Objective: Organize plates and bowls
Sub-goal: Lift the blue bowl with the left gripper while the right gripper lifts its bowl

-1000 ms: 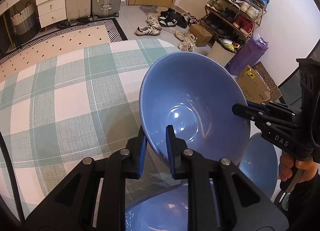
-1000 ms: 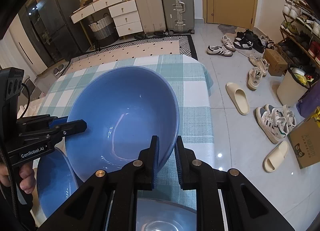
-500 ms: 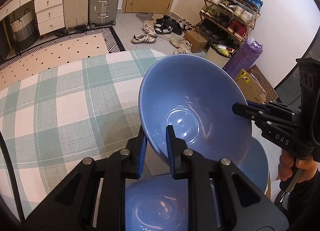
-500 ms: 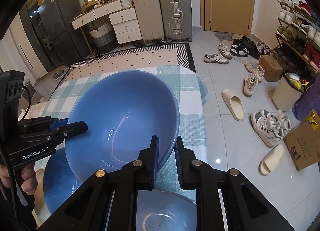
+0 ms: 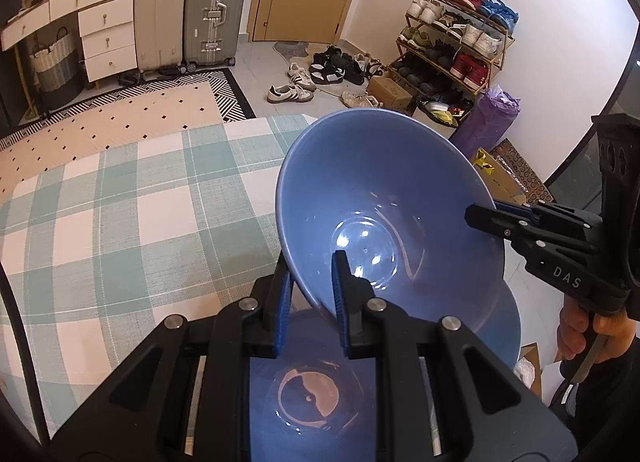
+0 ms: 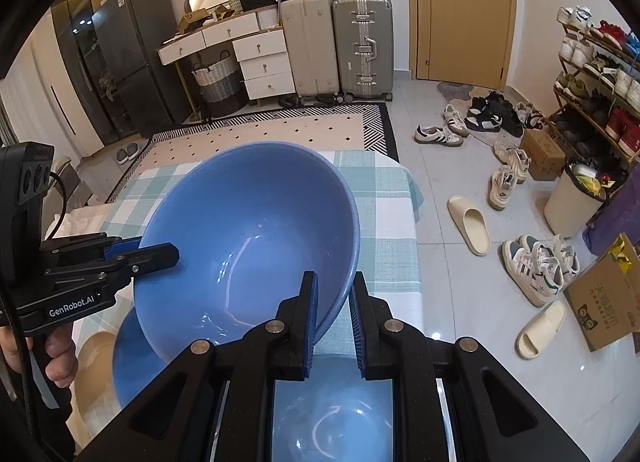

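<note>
A: Left gripper (image 5: 310, 282)?
B: Jaws clamped on the blue bowl's (image 5: 384, 214) near rim, bowl tilted.
A: Right gripper (image 6: 334, 294)?
B: Clamped on the opposite rim. Since the earlier frame, the bowl sits higher above the lower bowl (image 5: 312, 382) on the checked desk (image 5: 100, 222).

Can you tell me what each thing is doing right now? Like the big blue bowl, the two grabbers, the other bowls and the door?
big blue bowl: tilted, held up by its rim on two sides.
left gripper: shut on the bowl's rim.
right gripper: shut on the bowl's opposite rim.
second blue bowl: upright below, empty.
third blue bowl: partly hidden under the held one.
door: closed.
suitcases: upright, closed.
</note>
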